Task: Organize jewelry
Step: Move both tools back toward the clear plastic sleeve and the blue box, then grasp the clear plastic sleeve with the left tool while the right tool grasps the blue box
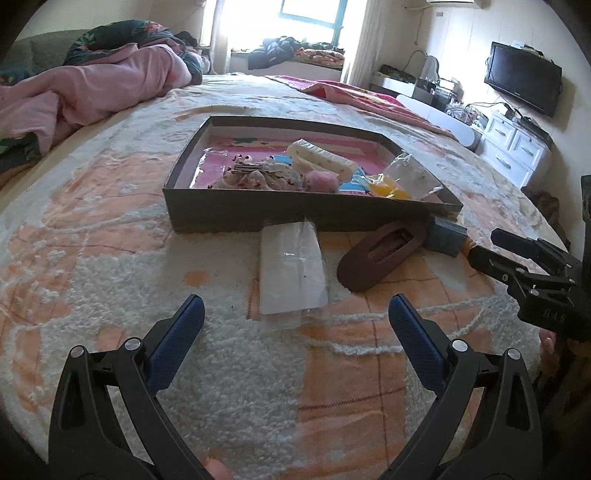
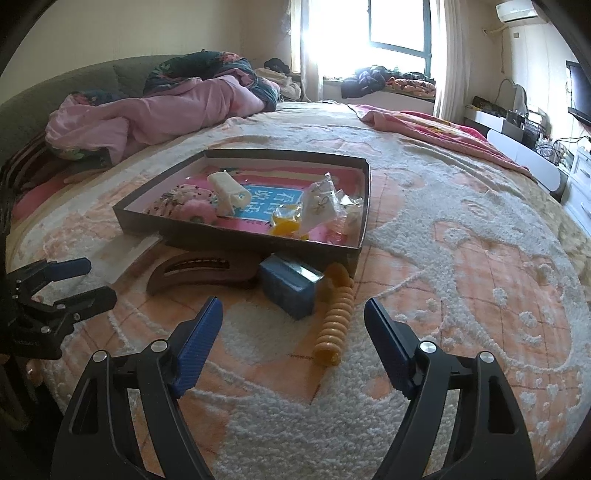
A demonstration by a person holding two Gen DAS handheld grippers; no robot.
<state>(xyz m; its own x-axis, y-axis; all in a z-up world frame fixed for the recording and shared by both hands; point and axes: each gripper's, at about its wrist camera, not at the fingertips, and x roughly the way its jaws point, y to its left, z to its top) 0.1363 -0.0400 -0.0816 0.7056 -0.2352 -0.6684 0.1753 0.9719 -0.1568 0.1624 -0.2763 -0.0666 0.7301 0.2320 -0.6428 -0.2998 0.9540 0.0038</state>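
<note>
A shallow dark box (image 1: pixel 221 218) (image 2: pixel 229 242) lies on the bed and holds hair accessories and small plastic bags. In front of it lie a clear plastic packet (image 1: pixel 291 273), a brown hair clip (image 1: pixel 380 254) (image 2: pixel 203 273), a small blue box (image 1: pixel 445 240) (image 2: pixel 288 286) and a yellow spiral hair tie (image 2: pixel 334 317). My left gripper (image 1: pixel 295 314) is open just short of the clear packet, with nothing between its fingers. My right gripper (image 2: pixel 293 317) is open, with the blue box and the spiral tie lying ahead between its fingers, untouched. Each gripper shows at the edge of the other's view.
The bed carries a cream and orange fuzzy blanket (image 1: pixel 110 277) (image 2: pixel 461 258). A crumpled pink quilt (image 1: pixel 92 88) (image 2: pixel 147 114) is piled at the far left. A television (image 1: pixel 524 81) and white drawers (image 1: pixel 513 151) stand by the right wall. A bright window (image 2: pixel 369 29) is beyond.
</note>
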